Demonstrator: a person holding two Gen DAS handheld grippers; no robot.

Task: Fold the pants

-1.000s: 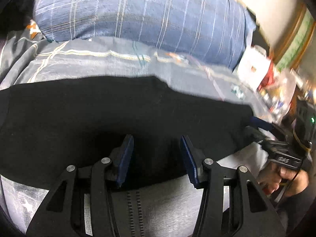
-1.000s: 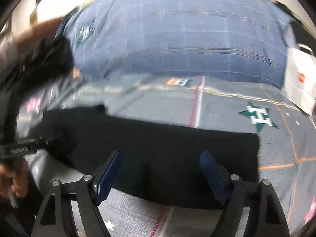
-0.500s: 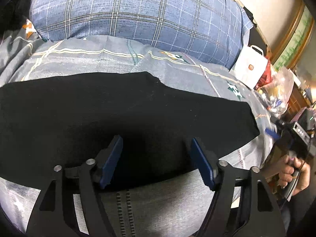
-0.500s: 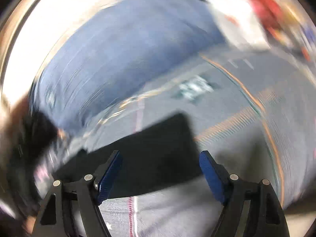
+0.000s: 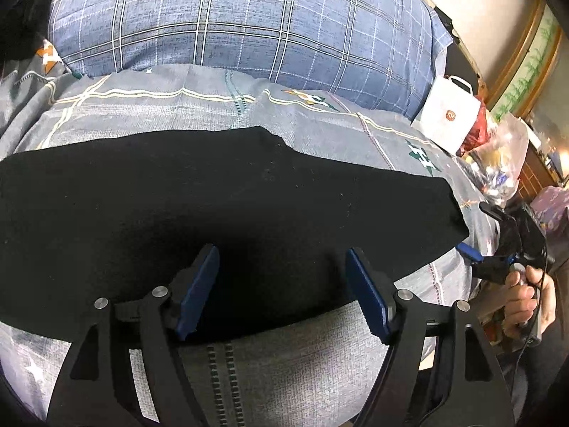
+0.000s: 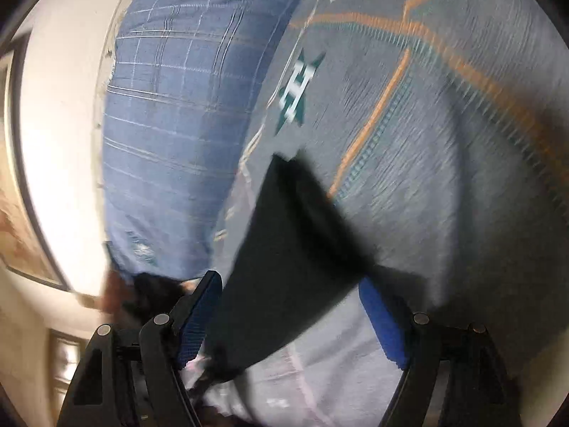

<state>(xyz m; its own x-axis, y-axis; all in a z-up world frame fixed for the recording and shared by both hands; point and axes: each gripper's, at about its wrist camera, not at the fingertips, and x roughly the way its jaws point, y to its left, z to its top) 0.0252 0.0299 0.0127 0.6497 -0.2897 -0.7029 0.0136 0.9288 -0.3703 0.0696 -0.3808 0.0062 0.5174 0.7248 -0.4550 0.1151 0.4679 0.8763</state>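
- Left wrist view is showing my left gripper [image 5: 281,277] with its jaws standing wide apart; they have just been opening, and nothing is being pinched between the blue pads [image 5: 199,284].
- I am seeing the black pants [image 5: 213,213] lying flat across the grey bedcover [image 5: 177,106], folded into a long band, directly under and in front of these pads.
- Behind it, a blue checked pillow [image 5: 231,25] is resting, and a white paper bag [image 5: 450,117] is standing at the right.
- At the far right edge my right hand [image 5: 526,299] is holding the other tool, beside the end of the pants.
- Right wrist view is looking blurred and tilted; my right gripper [image 6: 291,313] is also standing apart and empty.
- One end of the pants [image 6: 291,249] is lying between its fingers, without contact I can tell.
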